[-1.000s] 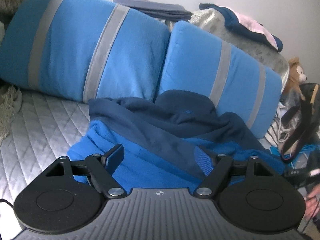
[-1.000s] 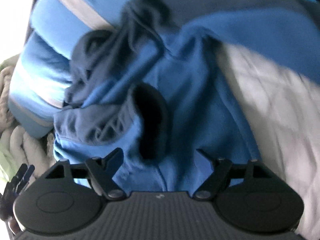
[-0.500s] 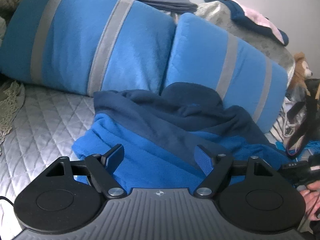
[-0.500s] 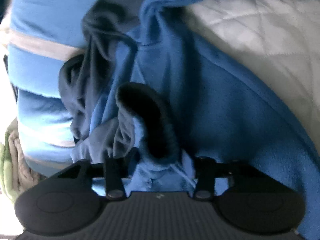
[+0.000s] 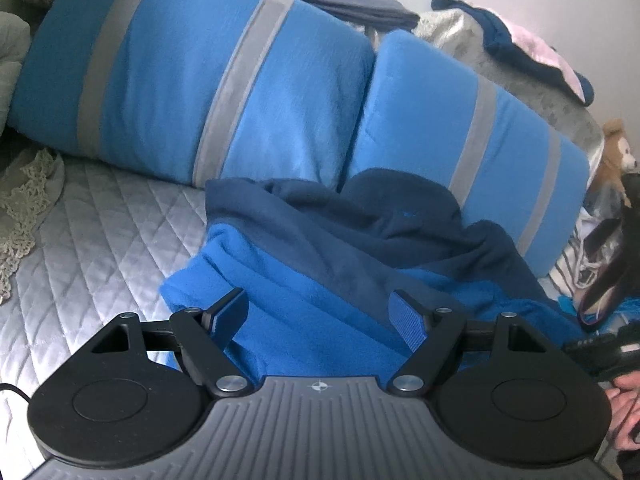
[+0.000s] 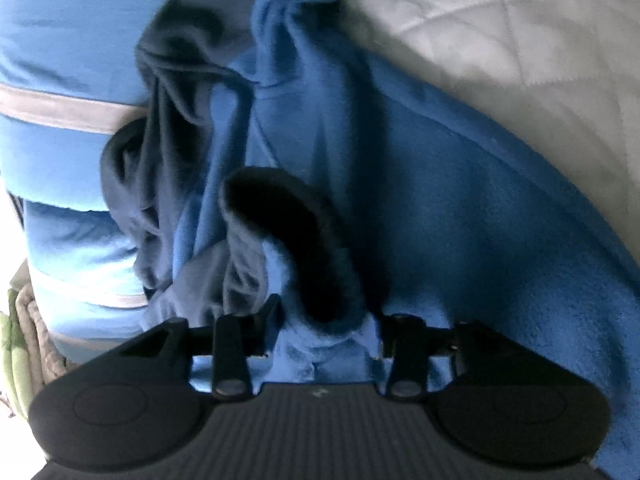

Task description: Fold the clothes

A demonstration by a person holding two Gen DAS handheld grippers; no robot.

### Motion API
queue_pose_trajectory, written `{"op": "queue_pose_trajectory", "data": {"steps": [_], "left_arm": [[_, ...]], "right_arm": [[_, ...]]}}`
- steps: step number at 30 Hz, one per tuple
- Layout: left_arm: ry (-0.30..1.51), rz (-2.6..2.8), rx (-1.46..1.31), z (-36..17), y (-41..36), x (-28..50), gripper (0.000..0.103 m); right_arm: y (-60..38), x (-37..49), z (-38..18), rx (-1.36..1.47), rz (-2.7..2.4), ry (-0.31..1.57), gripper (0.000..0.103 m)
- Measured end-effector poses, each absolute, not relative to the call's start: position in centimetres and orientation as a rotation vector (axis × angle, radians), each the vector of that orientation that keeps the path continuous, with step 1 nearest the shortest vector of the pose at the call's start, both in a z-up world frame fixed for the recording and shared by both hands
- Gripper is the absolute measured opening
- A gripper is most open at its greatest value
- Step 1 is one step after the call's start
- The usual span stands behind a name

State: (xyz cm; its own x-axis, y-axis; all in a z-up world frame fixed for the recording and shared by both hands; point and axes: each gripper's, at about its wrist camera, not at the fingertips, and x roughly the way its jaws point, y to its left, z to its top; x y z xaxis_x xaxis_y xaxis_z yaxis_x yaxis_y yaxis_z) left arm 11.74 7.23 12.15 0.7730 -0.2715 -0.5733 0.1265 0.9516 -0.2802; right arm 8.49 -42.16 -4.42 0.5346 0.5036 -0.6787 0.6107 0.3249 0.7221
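A blue fleece garment (image 5: pixel 304 312) with a navy upper part (image 5: pixel 360 232) lies bunched on the quilted bed, against two blue pillows. My left gripper (image 5: pixel 318 312) hovers open just above its near edge, holding nothing. In the right wrist view the same garment (image 6: pixel 400 184) fills the frame. My right gripper (image 6: pixel 324 324) has its jaws closed in on a navy-edged fold (image 6: pixel 304 240) of the garment; the fleece hides most of the fingertips.
Two blue pillows with grey stripes (image 5: pixel 224 80) lean at the head of the bed. Grey quilted bedspread (image 5: pixel 92 232) spreads to the left. Folded clothes (image 5: pixel 352 0) and a teddy bear (image 5: pixel 616 148) sit behind. A lace cloth (image 5: pixel 28 200) lies far left.
My right gripper moved in onto the garment and its jaws closed from wide open onto the navy-edged fold. My left gripper stayed open and drifted slightly.
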Motion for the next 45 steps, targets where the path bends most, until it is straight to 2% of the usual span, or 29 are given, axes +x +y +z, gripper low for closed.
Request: {"op": "queue_pose_trajectory", "data": {"steps": [4, 9, 19, 29, 32, 36, 41, 45], "left_arm": [[0.647, -0.164, -0.224, 12.0, 8.4, 11.9, 0.077], [0.642, -0.188, -0.335, 11.1, 10.6, 12.3, 0.077], [0.591, -0.12, 0.142, 7.2, 9.2, 13.5, 0.077], [0.725, -0.122, 0.237, 4.1, 10.4, 15.1, 0.076], [0.675, -0.24, 0.23, 5.9, 9.5, 12.2, 0.076], [0.626, -0.295, 0.244, 10.8, 8.8, 6.9, 0.076], [0.656, -0.28, 0.119, 19.5, 9.5, -1.3, 0.076], [0.601, -0.254, 0.1, 27.9, 10.0, -7.1, 0.077]], "right_arm": [[-42.1, 9.0, -1.8, 1.233, -0.061, 1.015, 0.021], [-41.4, 11.4, 3.7, 1.117, -0.002, 0.904, 0.021], [-40.1, 15.9, 12.1, 0.974, 0.066, 0.745, 0.021], [-39.4, 17.7, 16.2, 0.905, 0.073, 0.68, 0.021], [-39.1, 17.1, 16.0, 0.913, 0.071, 0.703, 0.02], [-38.3, 15.5, 15.0, 0.842, 0.075, 0.768, 0.021], [-38.5, 14.3, 12.7, 0.776, 0.057, 0.828, 0.021], [-39.5, 14.2, 10.3, 0.8, 0.036, 0.859, 0.021]]}}
